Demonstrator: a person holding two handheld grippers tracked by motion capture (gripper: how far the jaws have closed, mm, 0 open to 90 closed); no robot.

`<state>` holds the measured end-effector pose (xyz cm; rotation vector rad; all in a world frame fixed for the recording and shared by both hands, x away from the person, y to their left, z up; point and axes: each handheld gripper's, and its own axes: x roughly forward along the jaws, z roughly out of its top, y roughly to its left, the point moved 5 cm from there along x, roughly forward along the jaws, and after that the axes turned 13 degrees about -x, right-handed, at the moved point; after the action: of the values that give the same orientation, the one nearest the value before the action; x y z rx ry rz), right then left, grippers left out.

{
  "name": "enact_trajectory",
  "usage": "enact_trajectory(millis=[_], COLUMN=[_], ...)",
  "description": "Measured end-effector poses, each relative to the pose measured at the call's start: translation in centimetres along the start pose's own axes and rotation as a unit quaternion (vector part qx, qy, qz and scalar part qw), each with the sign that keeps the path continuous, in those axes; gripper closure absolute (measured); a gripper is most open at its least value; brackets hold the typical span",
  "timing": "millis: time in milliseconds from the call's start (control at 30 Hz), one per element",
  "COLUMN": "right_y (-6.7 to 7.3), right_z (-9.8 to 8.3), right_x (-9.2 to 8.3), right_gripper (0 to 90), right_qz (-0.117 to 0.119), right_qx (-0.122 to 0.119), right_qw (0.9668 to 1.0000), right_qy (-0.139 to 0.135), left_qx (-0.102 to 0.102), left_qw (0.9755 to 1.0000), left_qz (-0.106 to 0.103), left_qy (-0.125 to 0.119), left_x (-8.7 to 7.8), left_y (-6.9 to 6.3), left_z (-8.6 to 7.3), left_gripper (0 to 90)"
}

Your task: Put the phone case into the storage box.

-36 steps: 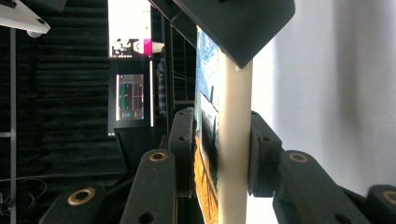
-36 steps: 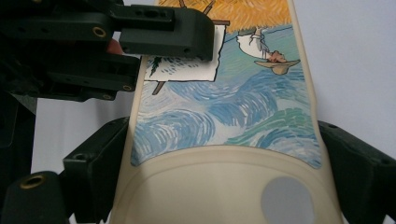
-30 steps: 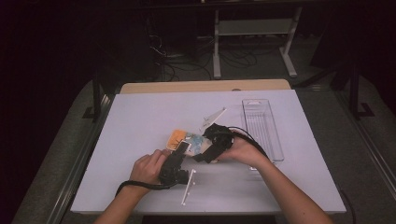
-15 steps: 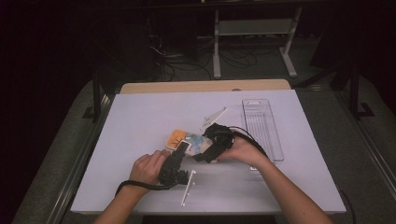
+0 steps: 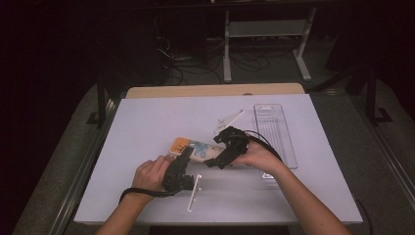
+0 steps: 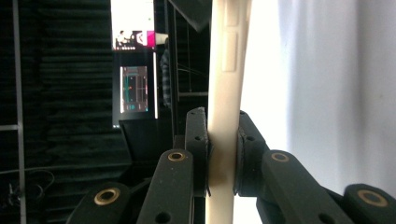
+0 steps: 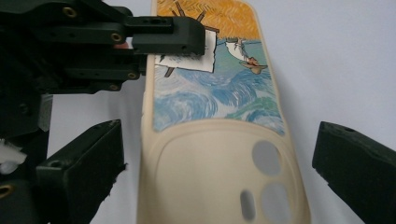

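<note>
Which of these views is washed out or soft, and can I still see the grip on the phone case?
High view: dark room, evenly lit table, small but sharp. Left gripper view: right side blown out white, yet the jaws show clearly pinching the phone case edge. Right gripper view: case print crisp, the right gripper jaws near the lens soft, standing apart.

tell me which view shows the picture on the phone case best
The right gripper view: the phone case lies face-on, showing its orange and blue painted scene and camera cutouts. The left gripper view shows only its cream edge clamped in the left tongs. The high view shows it small between both tongs.
</note>
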<state>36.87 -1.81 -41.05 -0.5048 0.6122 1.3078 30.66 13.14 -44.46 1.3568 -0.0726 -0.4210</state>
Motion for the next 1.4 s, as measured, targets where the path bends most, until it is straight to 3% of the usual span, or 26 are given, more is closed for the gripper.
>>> enact_trajectory(millis=[267, 400, 900, 1400], right_y=[-0.3, 0.0, 0.1, 0.4], right_z=[0.0, -0.3, -4.2, -7.3], right_x=[-1.9, -3.2, -7.1, -8.2], right_gripper=[1.2, 1.2, 1.2, 1.2], right_qz=[-0.017, -0.025, -0.071, -0.102], right_qx=[0.005, 0.022, 0.051, 0.07], right_qw=[0.9996, 0.9988, 0.9944, 0.9901], right_qy=[-0.02, -0.037, -0.06, -0.066], left_qx=[-0.008, -0.013, -0.016, -0.018], left_qw=[0.9998, 0.9996, 0.9993, 0.9991], left_qz=[0.004, 0.006, 0.007, 0.009], left_qy=[0.018, 0.024, 0.034, 0.038], left_x=[0.1, 0.1, 0.2, 0.1], left_y=[0.5, 0.7, 1.0, 1.2], left_z=[-1.2, -1.6, -2.2, -2.3], left_gripper=[79.0, 79.0, 79.0, 79.1])
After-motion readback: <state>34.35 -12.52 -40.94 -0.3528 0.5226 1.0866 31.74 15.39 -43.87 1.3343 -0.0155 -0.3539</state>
